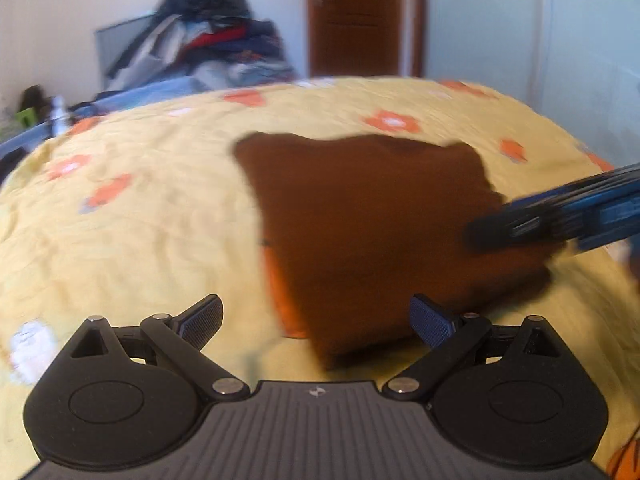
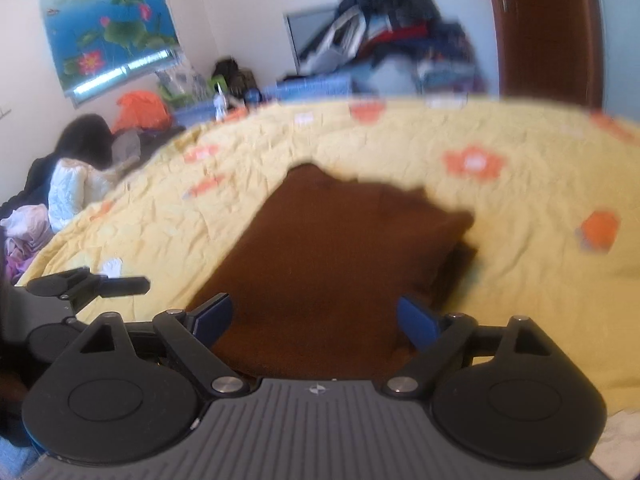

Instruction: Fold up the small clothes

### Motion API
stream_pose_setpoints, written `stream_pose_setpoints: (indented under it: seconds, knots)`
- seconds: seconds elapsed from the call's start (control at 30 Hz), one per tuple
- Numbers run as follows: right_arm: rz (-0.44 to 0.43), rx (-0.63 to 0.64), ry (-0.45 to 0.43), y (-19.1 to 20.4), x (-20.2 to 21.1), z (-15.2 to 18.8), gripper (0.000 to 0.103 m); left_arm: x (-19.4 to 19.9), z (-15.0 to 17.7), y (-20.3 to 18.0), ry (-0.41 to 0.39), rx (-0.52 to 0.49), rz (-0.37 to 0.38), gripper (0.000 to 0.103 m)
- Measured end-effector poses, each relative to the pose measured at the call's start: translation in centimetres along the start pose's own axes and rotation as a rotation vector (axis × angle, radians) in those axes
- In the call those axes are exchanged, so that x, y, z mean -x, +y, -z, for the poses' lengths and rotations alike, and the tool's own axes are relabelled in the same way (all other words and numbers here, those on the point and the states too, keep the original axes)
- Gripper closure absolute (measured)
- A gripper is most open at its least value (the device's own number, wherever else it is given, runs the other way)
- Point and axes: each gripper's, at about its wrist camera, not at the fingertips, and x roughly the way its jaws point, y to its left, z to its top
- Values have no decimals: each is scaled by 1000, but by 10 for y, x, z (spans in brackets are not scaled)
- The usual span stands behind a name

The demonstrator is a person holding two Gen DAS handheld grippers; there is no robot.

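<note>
Brown garment [image 1: 372,232], seemingly soft knit, lies folded on crinkled yellow bedspread [image 1: 140,220].

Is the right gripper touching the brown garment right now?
Cannot tell. In the right wrist view the right gripper stands open over the brown garment, nothing pinched, but blur hides any gap.

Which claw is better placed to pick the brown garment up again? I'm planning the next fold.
Right, probably: the right claw is open directly over the brown garment, while the left claw sits off its corner.
</note>
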Motion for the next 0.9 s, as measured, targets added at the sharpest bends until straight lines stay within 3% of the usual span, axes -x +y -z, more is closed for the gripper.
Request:
stream_pose_setpoints:
  seconds: [0.03, 0.1, 0.17, 0.23, 0.3, 0.37, 0.47, 0.5, 0.57, 0.6, 0.63, 0.7, 0.77, 0.83, 0.9]
  knots:
    - [18, -33, 43, -9, -12, 5, 12, -4, 3, -6, 21, -28, 15, 3]
    - [83, -9, 43, -17, -17, 13, 7, -12, 12, -13, 66, -72, -29, 7]
    - [71, -47, 66, -24, -6, 8, 14, -5, 20, -9, 55, -67, -57, 7]
    - [45, -73, -4, -27, 15, -2, 20, 9, 17, -3, 11, -48, -49, 7]
    - [23, -74, -101, -24, 30, -18, 14, 18, 6, -5, -56, -51, -13, 7]
    - [-31, -54, -135, -17, 28, -37, 9, 15, -8, -13, -93, -66, 52, 7]
    - [-37, -8, -68, -14, -12, -63, 7, -17, -20, -30, -27, -84, 146, 6]
    - [-11, -3, -16, -19, -33, -68, 7, -32, -21, -33, 16, -77, 146, 6]
    - [53, 6, 71, -34, -74, -66, 6, -42, -17, -40, -8, -117, 127, 4]
    - [47, 67, 15, -33, -75, -60, 0, -42, -17, -42, -11, -132, 120, 4]
    - [60, 94, 24, -30, -76, -59, 0, -39, -17, -41, -9, -130, 121, 4]
    - [85, 96, 42, -21, -66, -60, 1, -25, -15, -36, -27, -110, 126, 4]
    - [98, 78, 4, -16, -42, -54, 5, -8, -10, -27, -51, -102, 123, 4]
    - [92, 55, -58, -14, -9, -36, 1, 10, -1, -16, -81, -106, 85, 4]
    - [84, 30, -67, -15, 14, -10, 0, 25, 8, -6, -105, -105, 30, 4]
